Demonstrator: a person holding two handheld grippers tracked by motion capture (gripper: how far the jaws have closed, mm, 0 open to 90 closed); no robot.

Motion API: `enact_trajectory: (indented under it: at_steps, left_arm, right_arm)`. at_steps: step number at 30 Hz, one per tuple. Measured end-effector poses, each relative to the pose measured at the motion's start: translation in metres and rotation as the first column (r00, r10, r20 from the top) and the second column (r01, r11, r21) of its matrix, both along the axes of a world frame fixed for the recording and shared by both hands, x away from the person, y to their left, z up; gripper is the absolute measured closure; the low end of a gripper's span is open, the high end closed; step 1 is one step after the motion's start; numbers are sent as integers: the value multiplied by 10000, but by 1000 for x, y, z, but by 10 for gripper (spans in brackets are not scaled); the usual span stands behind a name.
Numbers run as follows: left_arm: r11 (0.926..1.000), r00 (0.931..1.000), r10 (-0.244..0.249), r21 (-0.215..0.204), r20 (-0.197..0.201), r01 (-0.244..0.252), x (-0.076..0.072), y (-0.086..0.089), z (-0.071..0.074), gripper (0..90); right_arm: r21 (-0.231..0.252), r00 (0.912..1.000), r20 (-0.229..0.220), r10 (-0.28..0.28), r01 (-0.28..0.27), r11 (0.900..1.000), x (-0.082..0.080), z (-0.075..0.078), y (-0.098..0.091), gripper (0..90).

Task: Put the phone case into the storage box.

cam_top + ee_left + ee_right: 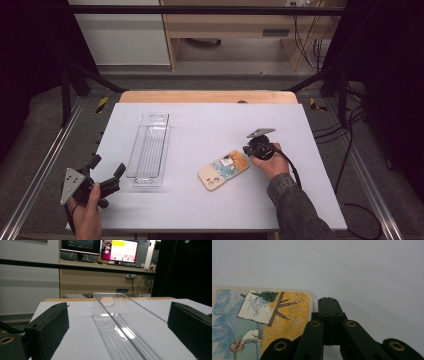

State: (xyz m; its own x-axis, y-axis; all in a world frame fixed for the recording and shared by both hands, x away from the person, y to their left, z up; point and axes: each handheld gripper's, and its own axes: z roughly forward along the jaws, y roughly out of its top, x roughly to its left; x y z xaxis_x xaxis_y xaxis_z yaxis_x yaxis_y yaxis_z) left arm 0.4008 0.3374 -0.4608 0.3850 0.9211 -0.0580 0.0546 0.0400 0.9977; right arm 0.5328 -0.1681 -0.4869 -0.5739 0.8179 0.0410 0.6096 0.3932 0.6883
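A phone case [223, 170] printed with a painting of a painter in a field lies flat on the white table, right of centre. My right gripper [247, 150] sits at its right end. In the right gripper view the jaws [328, 301] are pressed together with nothing between them, just beside the case's rounded corner [274, 312] and low over the table. A clear plastic tray [150, 150] lies lengthwise left of centre. My left gripper [107, 166] rests at the front left, open, pointing along the tray [117, 325], with its pads [50, 325] apart and nothing held.
The white table top [210, 120] ends in a wooden edge at the back. Metal rails run along both sides, and black frame bars and cables stand beyond. A desk with monitors [100, 247] is behind the table.
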Motion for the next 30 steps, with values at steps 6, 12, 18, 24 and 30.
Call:
enact_trajectory:
  at_steps: [6,12,18,24,30]
  left_arm:
    - [10000,10000,23,-1,13,-23,0,1,0,34]
    - [10000,10000,39,-17,41,-39,0,2,1,34]
    - [10000,10000,21,2,21,-21,0,2,1,33]
    - [9999,9999,-126,54,-9,126,2,-1,1,33]
    - [9999,9999,-142,45,-19,142,2,0,1,33]
  right_arm:
    - [-20,9999,-159,64,-65,10000,1,-7,6,900]
    - [219,9987,-319,389,-382,9990,-2,-6,13,900]
    - [289,9955,-369,867,-857,9959,-10,-5,26,900]
    - [592,9904,-369,1329,-1306,9897,-21,-5,46,900]
    - [662,9877,-320,1533,-1510,9863,-27,-5,56,900]
